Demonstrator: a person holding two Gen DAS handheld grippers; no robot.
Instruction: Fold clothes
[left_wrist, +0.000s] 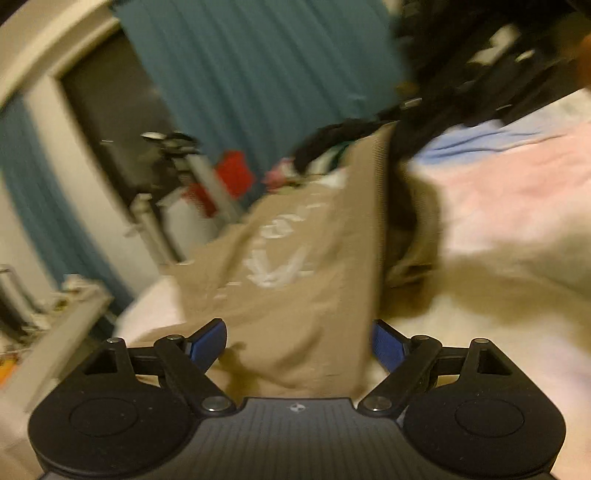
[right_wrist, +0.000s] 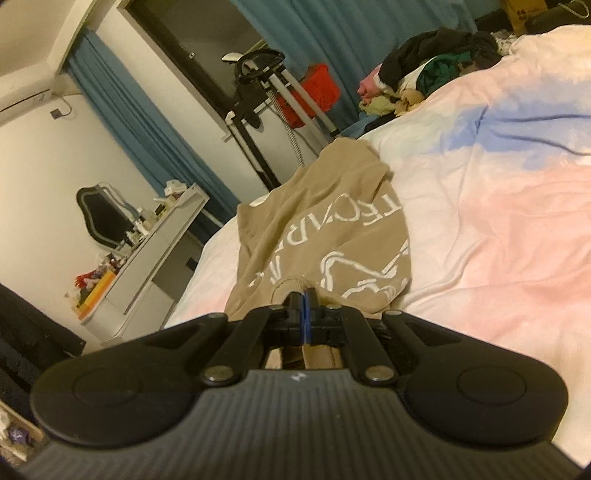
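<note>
A tan sweatshirt (right_wrist: 314, 229) with white lettering lies bunched on the bed, stretching away toward the bed's far edge. My right gripper (right_wrist: 305, 299) is shut on its near ribbed edge, the cloth pinched between the blue pads. In the blurred left wrist view the same tan sweatshirt (left_wrist: 295, 266) hangs lifted, its upper part held by the other black gripper (left_wrist: 491, 74) at the top right. My left gripper (left_wrist: 299, 341) is open just above the sweatshirt's lower part, with the cloth showing between its fingers but not clamped.
The bed cover (right_wrist: 498, 221) is white with pink and blue patches. A pile of dark and coloured clothes (right_wrist: 428, 70) lies at the bed's far end. Left of the bed stand a white dresser (right_wrist: 147, 266), a metal stand (right_wrist: 273, 107) and blue curtains (right_wrist: 155, 125).
</note>
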